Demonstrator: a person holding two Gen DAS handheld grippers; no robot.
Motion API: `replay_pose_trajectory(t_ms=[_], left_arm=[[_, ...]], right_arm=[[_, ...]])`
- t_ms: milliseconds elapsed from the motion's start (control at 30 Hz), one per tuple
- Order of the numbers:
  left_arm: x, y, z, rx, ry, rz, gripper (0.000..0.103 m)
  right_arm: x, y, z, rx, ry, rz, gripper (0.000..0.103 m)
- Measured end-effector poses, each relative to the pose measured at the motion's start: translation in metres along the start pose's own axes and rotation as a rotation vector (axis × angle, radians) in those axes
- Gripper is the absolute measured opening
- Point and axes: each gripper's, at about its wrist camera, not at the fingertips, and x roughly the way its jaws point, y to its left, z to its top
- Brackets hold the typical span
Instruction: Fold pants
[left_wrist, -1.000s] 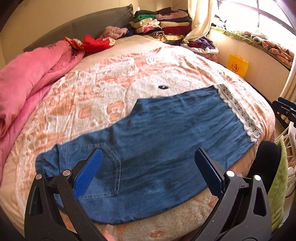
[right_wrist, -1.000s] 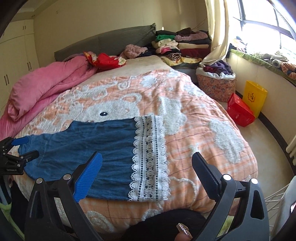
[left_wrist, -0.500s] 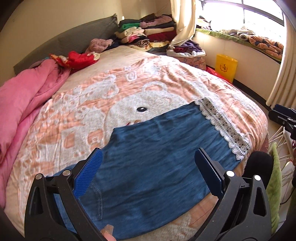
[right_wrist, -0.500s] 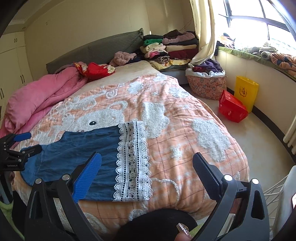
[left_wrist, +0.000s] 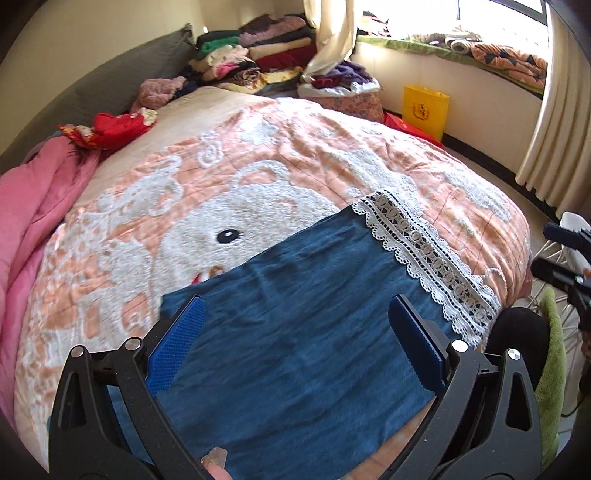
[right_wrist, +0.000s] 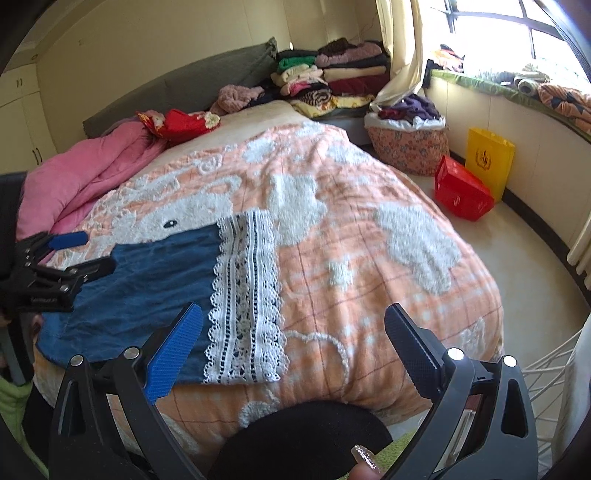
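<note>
Blue denim pants (left_wrist: 306, 332) (right_wrist: 147, 280) with a white lace hem (left_wrist: 424, 254) (right_wrist: 247, 302) lie flat on the peach bedspread near the bed's front edge. My left gripper (left_wrist: 295, 332) hovers open above the denim, nothing between its fingers. It also shows at the left of the right wrist view as the left gripper (right_wrist: 70, 254), over the pants' waist end. My right gripper (right_wrist: 291, 343) stands open near the lace hem, above the bedspread, holding nothing. In the left wrist view the right gripper (left_wrist: 565, 254) sits at the right edge.
A peach bedspread (right_wrist: 369, 258) covers the bed; a pink duvet (right_wrist: 85, 181) lies along the left side. Folded clothes (right_wrist: 332, 77) are stacked at the head. A laundry basket (right_wrist: 406, 147), a red box (right_wrist: 461, 192) and a yellow bag (right_wrist: 487, 158) stand on the floor at right.
Both grippers have shifted; the left wrist view swung right along the pants from the pocket end toward the lace hem. The pants lie unchanged. Both grippers stayed open.
</note>
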Motion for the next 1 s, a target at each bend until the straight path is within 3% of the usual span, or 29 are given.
replay_pose_trajectory(t_ms=[533,1000], left_arm=[[0.062,-0.017,0.046,0.100,0.053,-0.056,0.093],[0.115,-0.031,0.064,0.174,0.101,-0.110,0.093]], right_arm=[[0.032,0.016,-0.011,-0.019,0.089,0.055,0.098],[0.048,0.014,-0.016,0.012,0.130,0.063,0.098]])
